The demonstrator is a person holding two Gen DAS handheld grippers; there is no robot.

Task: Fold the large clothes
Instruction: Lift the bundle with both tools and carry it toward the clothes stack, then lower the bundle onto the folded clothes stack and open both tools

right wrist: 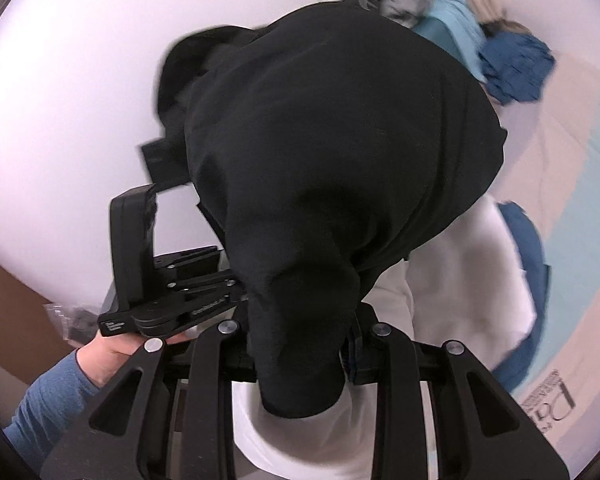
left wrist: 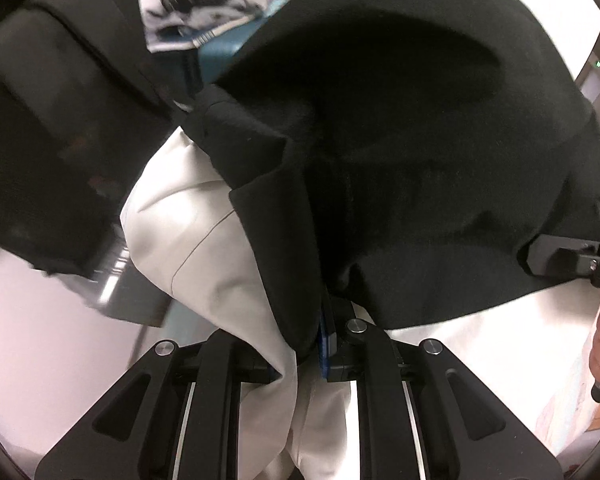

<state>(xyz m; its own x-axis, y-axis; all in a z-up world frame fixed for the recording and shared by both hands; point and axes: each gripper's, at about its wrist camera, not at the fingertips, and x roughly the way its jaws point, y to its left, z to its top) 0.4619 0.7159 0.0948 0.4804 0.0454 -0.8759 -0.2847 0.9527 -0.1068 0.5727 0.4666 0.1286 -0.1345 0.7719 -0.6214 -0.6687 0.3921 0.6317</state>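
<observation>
I hold the black garment (left wrist: 420,140) aloft above the pale bed (right wrist: 572,184), left gripper (left wrist: 324,344) and right gripper (right wrist: 300,352) each with jaws clamped on its edge, so it hangs free, presumably for folding.

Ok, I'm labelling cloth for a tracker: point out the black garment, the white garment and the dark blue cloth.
black garment (right wrist: 332,140), right wrist view, on its broad upper bulge.
white garment (left wrist: 204,248), left wrist view, on the panel beside the seam.
dark blue cloth (right wrist: 516,68), right wrist view, on the crumpled heap.
</observation>
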